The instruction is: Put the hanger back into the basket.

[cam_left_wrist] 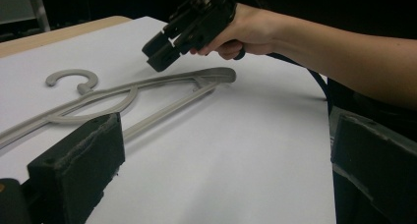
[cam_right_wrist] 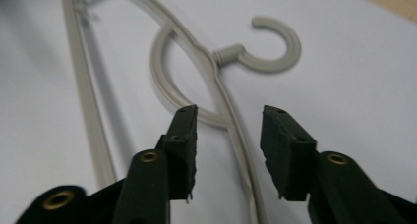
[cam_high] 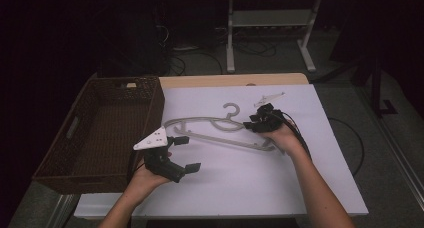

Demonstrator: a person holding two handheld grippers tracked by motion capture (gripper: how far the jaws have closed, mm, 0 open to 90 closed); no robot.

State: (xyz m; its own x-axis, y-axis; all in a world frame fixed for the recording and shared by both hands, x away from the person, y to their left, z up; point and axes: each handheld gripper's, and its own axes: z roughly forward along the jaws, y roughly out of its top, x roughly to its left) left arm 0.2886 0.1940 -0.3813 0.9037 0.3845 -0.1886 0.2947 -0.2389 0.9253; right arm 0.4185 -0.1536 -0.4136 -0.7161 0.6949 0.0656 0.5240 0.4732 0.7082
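Note:
A grey plastic hanger (cam_high: 225, 138) lies flat on the white sheet (cam_high: 250, 178), its hook (cam_high: 231, 108) pointing to the far side. My right gripper (cam_high: 251, 121) is open just above the hanger's right arm. In the right gripper view its jaws (cam_right_wrist: 228, 135) straddle the hanger's arm (cam_right_wrist: 231, 121) below the hook, not touching it. My left gripper (cam_high: 187, 153) is open near the hanger's left end, with nothing between its jaws. The left gripper view (cam_left_wrist: 226, 160) shows the hanger (cam_left_wrist: 147, 86) ahead and the right gripper (cam_left_wrist: 160, 52) hovering over it.
A dark brown wicker basket (cam_high: 150, 95) stands at the table's left, close to my left gripper. A small pale clip-like piece (cam_high: 268, 98) lies beyond the right gripper. The sheet's near half is bare. The table edges drop off at the right and front.

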